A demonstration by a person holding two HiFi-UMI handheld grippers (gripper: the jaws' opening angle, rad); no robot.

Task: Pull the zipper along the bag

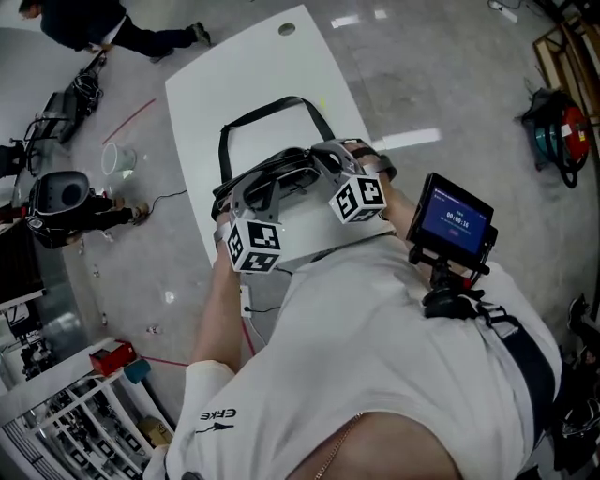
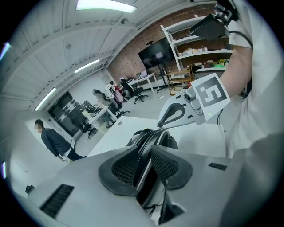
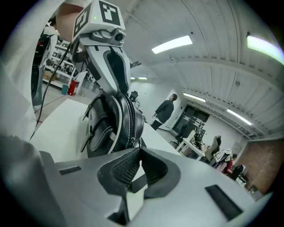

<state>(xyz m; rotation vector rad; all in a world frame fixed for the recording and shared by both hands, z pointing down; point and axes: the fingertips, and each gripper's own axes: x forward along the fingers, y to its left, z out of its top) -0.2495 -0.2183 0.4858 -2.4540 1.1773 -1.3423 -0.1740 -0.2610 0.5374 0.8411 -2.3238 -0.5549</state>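
A black leather bag [image 1: 274, 184] with a long strap [image 1: 272, 106] stands on the white table [image 1: 281, 66], held between both grippers. My left gripper [image 2: 144, 156] is shut on one end of the bag [image 2: 153, 136], whose edge runs between the mesh pads [image 2: 125, 167]. In the right gripper view the bag [image 3: 111, 122] stands upright and its zipper [image 3: 127, 111] runs along the top. My right gripper [image 3: 138, 150] is shut at its tips on the small zipper pull [image 3: 134, 142], at the near end of the zipper. Each gripper shows in the other's view.
A small screen [image 1: 453, 220] is mounted on the person's chest. The table's near edge is under the grippers; a cable hole [image 1: 287, 29] is at its far end. A person [image 1: 94, 23] stands on the floor at top left; a red vacuum [image 1: 562, 131] is at right.
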